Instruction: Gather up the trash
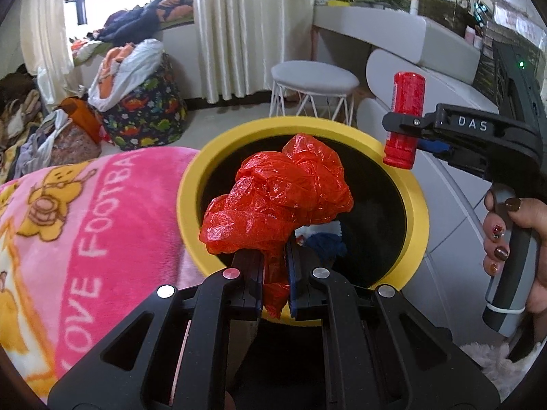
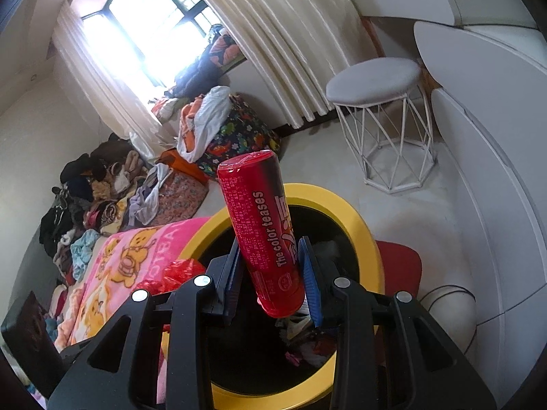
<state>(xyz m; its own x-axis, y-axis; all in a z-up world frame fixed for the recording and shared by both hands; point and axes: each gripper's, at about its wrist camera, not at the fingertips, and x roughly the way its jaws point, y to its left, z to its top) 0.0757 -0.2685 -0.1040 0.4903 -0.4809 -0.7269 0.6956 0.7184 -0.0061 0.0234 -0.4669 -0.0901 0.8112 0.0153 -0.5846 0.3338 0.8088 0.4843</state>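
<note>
**Both tongs loaded above the yellow bin**

The left tongs point(image 1: 275, 273) are pressed together on a crumpled red plastic bag point(image 1: 277, 198), pinching its lower tail between the blue pads while the bulk of it billows up and forward of the tips. Directly beyond and beneath them gapes the yellow-rimmed bin point(image 1: 191, 184), its black interior holding scraps of blue and white litter at the bottom. To the left of these tongs lies a pink blanket point(image 1: 68, 212). To their right, the right tongs point(image 2: 270, 273) are clamped on a red snack tube point(image 2: 263, 229), gripped around its lower half and tilted a little off upright; from the left wrist view the tube hangs over the bin's far right rim. Under the right tongs the bin shows mixed wrappers inside. Beyond and to their right stands a white stool point(image 2: 379, 78).
</note>
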